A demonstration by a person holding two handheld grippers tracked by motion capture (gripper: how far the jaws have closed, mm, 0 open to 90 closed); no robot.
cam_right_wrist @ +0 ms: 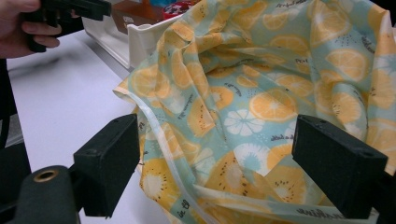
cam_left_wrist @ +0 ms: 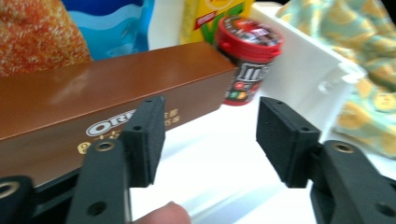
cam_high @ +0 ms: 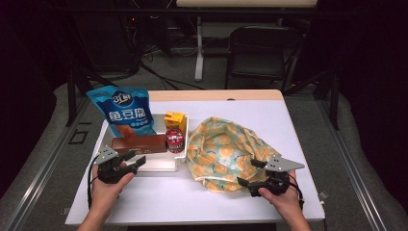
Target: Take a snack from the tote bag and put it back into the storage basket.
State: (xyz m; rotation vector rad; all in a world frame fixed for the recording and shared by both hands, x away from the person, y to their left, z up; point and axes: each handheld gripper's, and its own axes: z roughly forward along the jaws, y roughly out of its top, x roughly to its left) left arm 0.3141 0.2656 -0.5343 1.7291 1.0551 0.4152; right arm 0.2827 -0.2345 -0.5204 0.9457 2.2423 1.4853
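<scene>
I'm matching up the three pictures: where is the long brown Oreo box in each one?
High view: long brown Oreo box lies in the white tray, left of centre.
Left gripper view: it fills the left half.
Right gripper view: brown sliver at the top edge.
Shared landmark: the red-lidded candy tub.

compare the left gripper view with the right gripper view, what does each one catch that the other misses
Left gripper view: the brown Oreo box, the red-lidded M&M's tub with its label, a yellow carton and the blue snack bag.
Right gripper view: the person's left hand on its gripper, and the bag's clear hem.
Both: the orange-print fabric bag and the white tray.
</scene>
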